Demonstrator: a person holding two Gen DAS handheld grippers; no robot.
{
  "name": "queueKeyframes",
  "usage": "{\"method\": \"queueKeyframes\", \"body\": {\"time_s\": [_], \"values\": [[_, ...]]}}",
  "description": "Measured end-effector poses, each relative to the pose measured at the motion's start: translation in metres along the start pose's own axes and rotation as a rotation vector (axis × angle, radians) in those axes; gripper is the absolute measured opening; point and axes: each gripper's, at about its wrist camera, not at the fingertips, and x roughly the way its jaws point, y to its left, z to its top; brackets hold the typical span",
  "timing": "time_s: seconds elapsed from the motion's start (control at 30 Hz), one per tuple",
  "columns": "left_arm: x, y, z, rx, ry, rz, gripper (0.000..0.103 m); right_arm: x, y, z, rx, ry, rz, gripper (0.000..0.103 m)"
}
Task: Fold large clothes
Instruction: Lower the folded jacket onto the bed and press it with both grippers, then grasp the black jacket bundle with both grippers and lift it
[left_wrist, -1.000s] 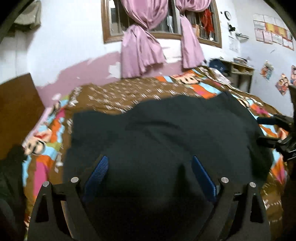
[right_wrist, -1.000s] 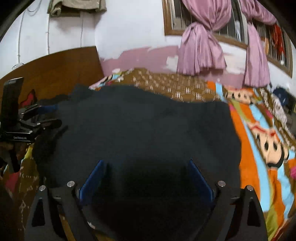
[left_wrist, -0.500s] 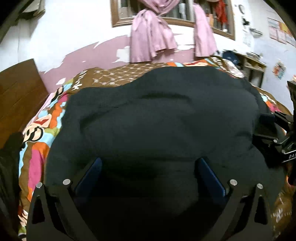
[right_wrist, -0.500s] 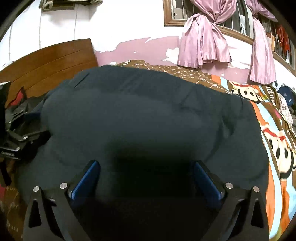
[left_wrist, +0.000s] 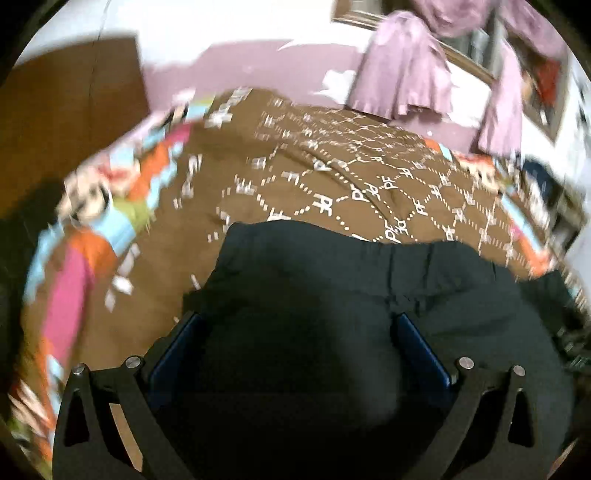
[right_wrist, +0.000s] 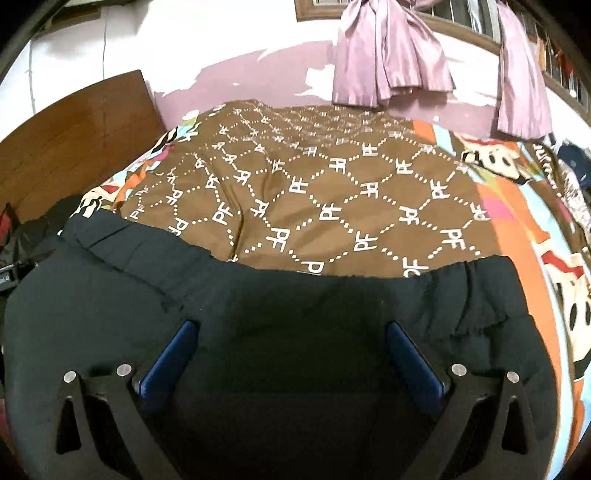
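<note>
Your left gripper (left_wrist: 295, 347) and right gripper (right_wrist: 291, 350) hang with jaws spread wide, gripping nothing, over the garment (right_wrist: 314, 325) lying at 6 o'clock on the bed (right_wrist: 332, 192). Closing here risks pinching the slick brown quilt too. The cloth is dark, soft, matte, with a gathered, puckered hem.

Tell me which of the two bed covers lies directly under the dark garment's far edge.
The brown PF-patterned cover; the dark garment's far edge rests on it. The colourful cartoon sheet shows only around it.
</note>
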Motion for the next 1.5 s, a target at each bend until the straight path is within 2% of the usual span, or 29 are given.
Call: {"method": "queueKeyframes", "body": {"time_s": [0.13, 0.47, 1.17, 1.33, 1.5], "values": [[0.011, 0.02, 0.0, -0.091, 0.006, -0.074, 0.102, 0.014, -0.002, 0.0, 0.016, 0.004, 0.002, 0.103], [0.021, 0.026, 0.002, -0.139, -0.015, -0.103, 0.102, 0.03, -0.01, 0.002, 0.058, 0.022, 0.042, 0.103], [0.021, 0.023, -0.007, -0.157, -0.046, -0.128, 0.102, 0.03, -0.012, -0.005, 0.073, -0.018, 0.053, 0.103], [0.02, 0.024, -0.008, -0.158, -0.049, -0.135, 0.102, 0.023, -0.01, -0.007, 0.068, -0.043, 0.038, 0.103], [0.012, 0.027, -0.014, -0.162, -0.073, -0.17, 0.102, 0.004, -0.004, -0.018, 0.06, -0.101, -0.019, 0.103]]}}
